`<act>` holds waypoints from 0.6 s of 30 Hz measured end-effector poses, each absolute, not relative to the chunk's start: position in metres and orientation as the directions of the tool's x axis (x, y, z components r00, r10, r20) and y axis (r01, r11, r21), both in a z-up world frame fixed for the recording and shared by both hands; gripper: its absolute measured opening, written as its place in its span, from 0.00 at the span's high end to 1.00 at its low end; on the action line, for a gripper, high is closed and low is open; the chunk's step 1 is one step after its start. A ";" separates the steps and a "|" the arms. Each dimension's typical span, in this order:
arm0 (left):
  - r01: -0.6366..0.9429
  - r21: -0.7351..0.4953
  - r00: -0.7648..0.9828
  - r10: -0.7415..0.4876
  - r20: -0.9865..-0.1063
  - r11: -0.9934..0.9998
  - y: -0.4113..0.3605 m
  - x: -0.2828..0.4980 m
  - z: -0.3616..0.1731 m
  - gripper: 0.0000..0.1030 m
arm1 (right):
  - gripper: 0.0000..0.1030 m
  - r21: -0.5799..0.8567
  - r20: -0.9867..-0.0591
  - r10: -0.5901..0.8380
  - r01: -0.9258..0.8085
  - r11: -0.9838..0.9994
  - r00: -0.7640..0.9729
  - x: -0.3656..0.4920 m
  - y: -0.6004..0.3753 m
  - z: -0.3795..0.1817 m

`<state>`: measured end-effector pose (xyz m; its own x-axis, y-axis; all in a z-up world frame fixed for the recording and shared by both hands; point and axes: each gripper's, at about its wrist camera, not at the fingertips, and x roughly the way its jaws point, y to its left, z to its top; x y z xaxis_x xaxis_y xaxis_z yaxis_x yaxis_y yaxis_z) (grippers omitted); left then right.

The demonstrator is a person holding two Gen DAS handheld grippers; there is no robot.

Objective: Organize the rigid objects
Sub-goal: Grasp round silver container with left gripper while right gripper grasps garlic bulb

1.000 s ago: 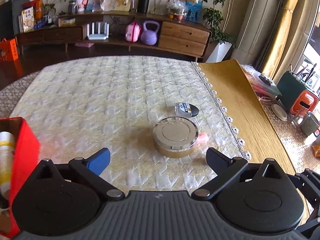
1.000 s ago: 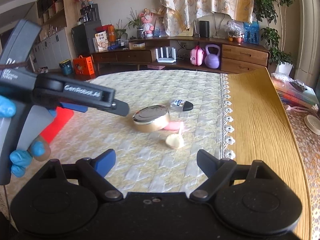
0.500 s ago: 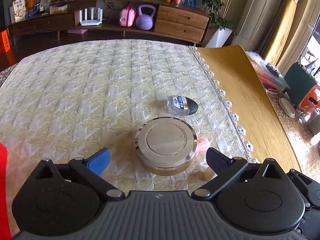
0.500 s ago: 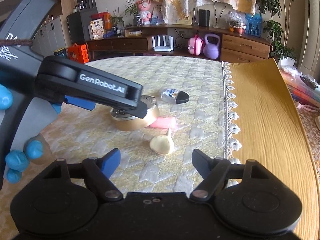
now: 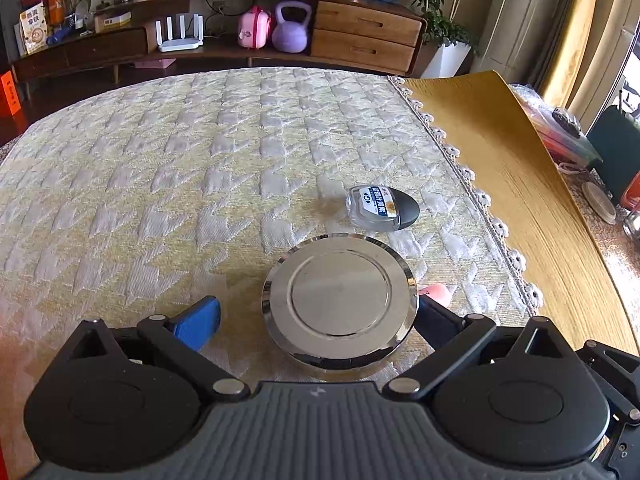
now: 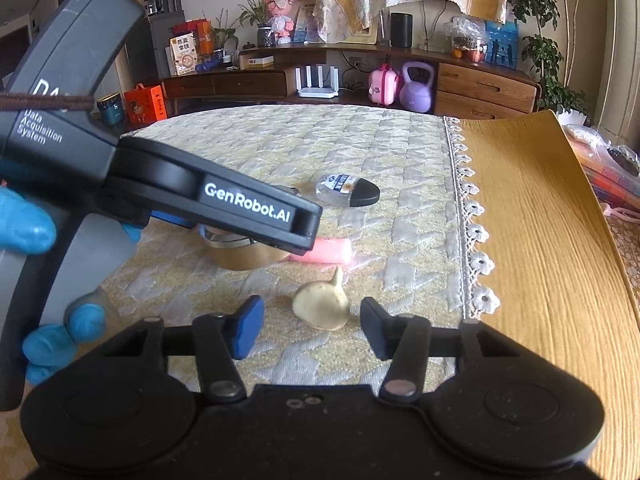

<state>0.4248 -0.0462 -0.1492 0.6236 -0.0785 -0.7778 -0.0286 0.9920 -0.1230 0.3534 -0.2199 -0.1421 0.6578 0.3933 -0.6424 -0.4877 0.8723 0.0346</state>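
A round tin with a shiny silver lid (image 5: 339,297) sits on the quilted cloth. My left gripper (image 5: 316,320) is open and straddles it, right finger against its side, left finger apart. In the right wrist view the left gripper's body hides most of the tin (image 6: 244,254). A pink tube (image 6: 330,250) lies right of the tin. A cream garlic-shaped piece (image 6: 322,306) lies between the open fingers of my right gripper (image 6: 312,330). A small clear bottle with a black cap (image 5: 382,208) lies beyond the tin, and also shows in the right wrist view (image 6: 347,191).
The cream quilted cloth (image 5: 180,184) covers most of the table; bare yellow wood (image 6: 540,240) runs along its right past the lace edge. A low wooden sideboard (image 5: 280,36) with a purple kettlebell stands behind. Bags and boxes lie off the table's right side.
My left gripper has moved forward and down over the tin; the red box has left its view. My right gripper has closed in on the garlic-shaped piece, which now lies between its fingers.
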 end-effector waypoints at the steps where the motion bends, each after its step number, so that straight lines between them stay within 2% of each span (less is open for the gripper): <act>1: -0.024 -0.118 0.626 -0.077 -0.776 0.993 -0.047 0.425 -0.150 0.00 | 0.57 0.033 -0.641 0.391 -0.485 0.874 0.660 0.354 -0.219 -0.142; 5: -0.025 -0.095 0.641 -0.057 -0.766 0.995 -0.048 0.424 -0.149 0.00 | 0.63 0.029 -0.638 0.382 -0.475 0.879 0.669 0.355 -0.220 -0.143; 7: -0.022 -0.086 0.645 -0.051 -0.763 0.996 -0.049 0.423 -0.149 0.01 | 0.70 0.030 -0.636 0.382 -0.473 0.881 0.671 0.354 -0.221 -0.143; 9: -0.028 -0.077 0.650 -0.041 -0.759 0.997 -0.048 0.422 -0.148 0.02 | 0.71 0.031 -0.636 0.380 -0.470 0.882 0.672 0.354 -0.221 -0.143; 14: -0.020 -0.091 0.662 -0.055 -0.747 0.996 -0.044 0.418 -0.143 0.24 | 0.72 0.034 -0.635 0.375 -0.460 0.887 0.676 0.353 -0.224 -0.141; 18: -0.020 -0.068 0.666 -0.038 -0.745 0.997 -0.044 0.413 -0.140 0.24 | 0.72 0.039 -0.634 0.375 -0.455 0.889 0.677 0.350 -0.225 -0.138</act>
